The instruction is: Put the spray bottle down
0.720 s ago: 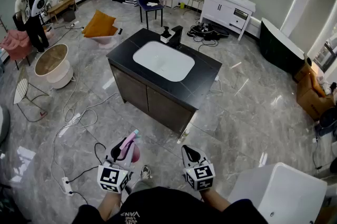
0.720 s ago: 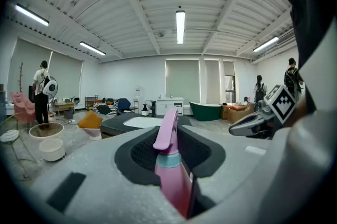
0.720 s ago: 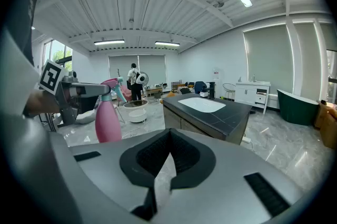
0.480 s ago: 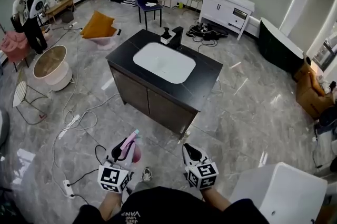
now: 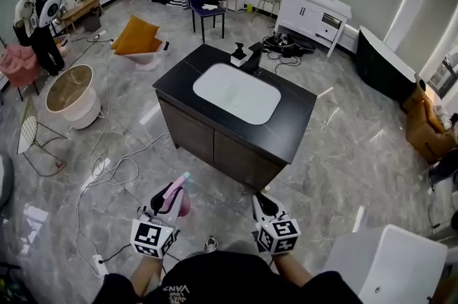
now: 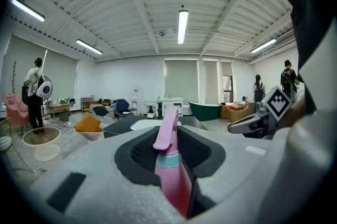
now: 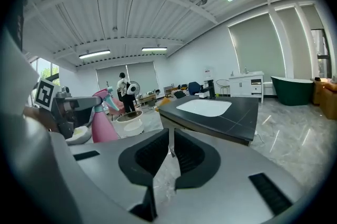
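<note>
Head view: we hold the left gripper point(image 5: 169, 198) and right gripper point(image 5: 261, 204) above the floor point(image 5: 336, 152), near the sink cabinet point(image 5: 286, 127). Left gripper view: the jaws clamp the pink spray bottle point(image 6: 171, 175). Right gripper view: the jaws are closed and empty.

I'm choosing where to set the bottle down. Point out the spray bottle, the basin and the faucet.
spray bottle point(image 6: 172, 181), left gripper view, on its pink body.
basin point(image 5: 237, 93), head view, on its bare white bottom.
faucet point(image 5: 254, 58), head view, on its black body.
</note>
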A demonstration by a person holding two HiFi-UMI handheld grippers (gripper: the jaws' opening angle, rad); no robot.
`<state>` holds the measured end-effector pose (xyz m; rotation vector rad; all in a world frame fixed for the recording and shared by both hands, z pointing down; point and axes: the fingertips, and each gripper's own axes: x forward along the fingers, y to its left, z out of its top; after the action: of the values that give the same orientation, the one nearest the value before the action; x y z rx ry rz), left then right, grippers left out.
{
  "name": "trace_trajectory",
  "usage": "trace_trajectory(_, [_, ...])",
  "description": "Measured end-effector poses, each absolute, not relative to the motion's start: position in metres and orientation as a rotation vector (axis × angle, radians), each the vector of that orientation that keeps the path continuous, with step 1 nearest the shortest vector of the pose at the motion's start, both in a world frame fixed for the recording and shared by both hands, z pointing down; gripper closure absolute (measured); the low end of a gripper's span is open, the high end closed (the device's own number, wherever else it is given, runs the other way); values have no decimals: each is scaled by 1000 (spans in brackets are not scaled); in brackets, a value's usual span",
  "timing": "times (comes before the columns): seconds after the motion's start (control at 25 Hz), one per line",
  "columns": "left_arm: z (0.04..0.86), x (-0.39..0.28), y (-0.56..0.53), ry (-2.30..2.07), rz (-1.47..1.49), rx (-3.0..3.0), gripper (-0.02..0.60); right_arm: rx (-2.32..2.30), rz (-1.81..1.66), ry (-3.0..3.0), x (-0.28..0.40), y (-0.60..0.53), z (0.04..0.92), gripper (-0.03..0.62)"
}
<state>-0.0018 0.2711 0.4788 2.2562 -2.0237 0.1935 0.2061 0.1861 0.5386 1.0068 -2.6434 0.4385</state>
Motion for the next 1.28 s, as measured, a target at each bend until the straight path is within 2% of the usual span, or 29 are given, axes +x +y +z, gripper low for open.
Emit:
trace_trajectory(0.4, [486, -52, 227, -2019, 153, 2213, 477, 986, 464, -2624, 156, 149, 550, 579])
trace_trajectory(1.28, [476, -123, 40, -2220, 126, 2020, 477, 803, 426, -2697, 86, -75, 544, 579])
